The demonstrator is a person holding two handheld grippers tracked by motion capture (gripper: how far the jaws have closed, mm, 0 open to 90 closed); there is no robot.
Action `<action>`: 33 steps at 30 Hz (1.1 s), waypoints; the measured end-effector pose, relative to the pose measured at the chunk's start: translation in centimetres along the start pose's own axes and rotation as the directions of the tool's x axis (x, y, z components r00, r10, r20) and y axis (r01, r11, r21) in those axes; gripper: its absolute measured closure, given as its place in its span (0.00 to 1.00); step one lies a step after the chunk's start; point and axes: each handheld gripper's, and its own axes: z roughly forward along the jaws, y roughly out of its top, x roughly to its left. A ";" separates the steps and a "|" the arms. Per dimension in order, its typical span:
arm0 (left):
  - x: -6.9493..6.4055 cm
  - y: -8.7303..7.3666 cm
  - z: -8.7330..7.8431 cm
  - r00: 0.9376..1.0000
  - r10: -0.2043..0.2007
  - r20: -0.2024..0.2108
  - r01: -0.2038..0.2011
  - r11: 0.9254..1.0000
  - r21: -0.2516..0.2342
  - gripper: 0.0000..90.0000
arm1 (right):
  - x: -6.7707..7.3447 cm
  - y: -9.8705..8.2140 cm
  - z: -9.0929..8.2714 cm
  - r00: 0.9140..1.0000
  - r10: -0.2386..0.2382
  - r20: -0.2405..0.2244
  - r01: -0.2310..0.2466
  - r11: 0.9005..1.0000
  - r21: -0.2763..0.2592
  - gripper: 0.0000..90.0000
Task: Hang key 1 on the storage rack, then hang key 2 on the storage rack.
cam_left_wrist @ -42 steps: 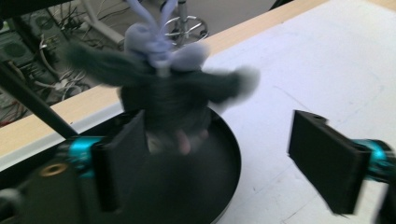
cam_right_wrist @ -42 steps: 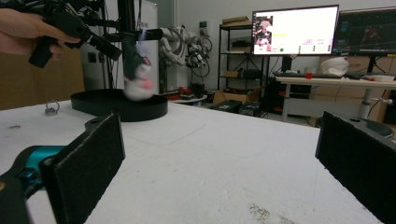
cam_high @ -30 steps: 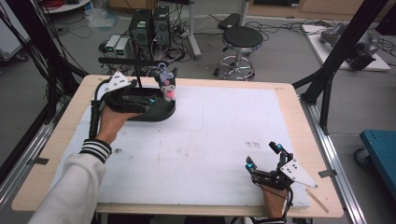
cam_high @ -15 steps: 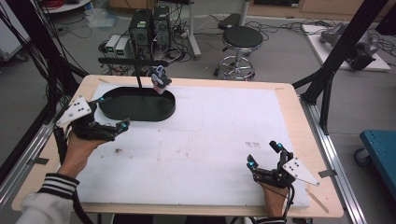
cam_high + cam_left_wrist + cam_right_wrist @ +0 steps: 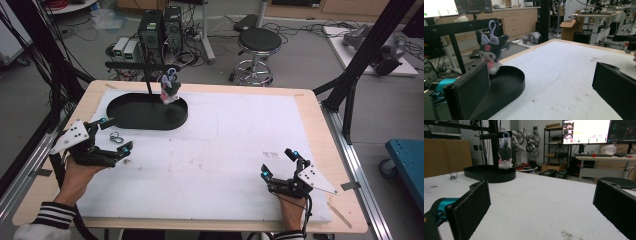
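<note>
A dark grey and pink plush keychain (image 5: 170, 89) hangs by its purple loop from the black bar (image 5: 140, 65) of a stand over the black oval tray (image 5: 135, 117). In the left gripper view the plush (image 5: 489, 53) hangs above the tray's rim (image 5: 520, 82). My left gripper (image 5: 116, 133) is open near the mat's left edge, in front of the tray, its jaws on either side of a small metal ring (image 5: 116, 137). My right gripper (image 5: 278, 163) is open at the front right, holding nothing. The right gripper view shows the plush (image 5: 504, 155), the tray (image 5: 490, 176) and the ring (image 5: 453, 177) far off.
A white mat (image 5: 225, 145) covers the wooden table (image 5: 310, 100). The stand's post (image 5: 148, 85) rises from the tray. Black frame struts (image 5: 350, 75) stand at the table's right. A stool (image 5: 257, 42) and computer boxes (image 5: 160, 25) are on the floor beyond the far edge.
My left gripper has drawn back from the plush at the tray to the mat's left front, open and holding nothing. The plush stays hanging on the bar. The right gripper has not moved.
</note>
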 end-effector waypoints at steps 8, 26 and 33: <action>-0.1 -1.6 -0.5 1.000 -0.015 0.004 0.015 1.000 0.009 0.02 | 0.3 0.1 0.3 1.000 -0.012 -0.025 0.012 1.000 0.008 0.01; 0.1 -1.6 -0.7 1.000 -0.026 -0.010 0.026 1.000 0.007 0.02 | 0.4 -0.1 0.6 1.000 -0.019 -0.017 0.019 1.000 0.023 0.01; 0.5 -1.3 -1.0 0.999 -0.043 -0.021 0.044 0.999 0.019 0.02 | 0.5 -0.1 0.5 1.000 -0.017 -0.015 0.017 1.000 0.025 0.01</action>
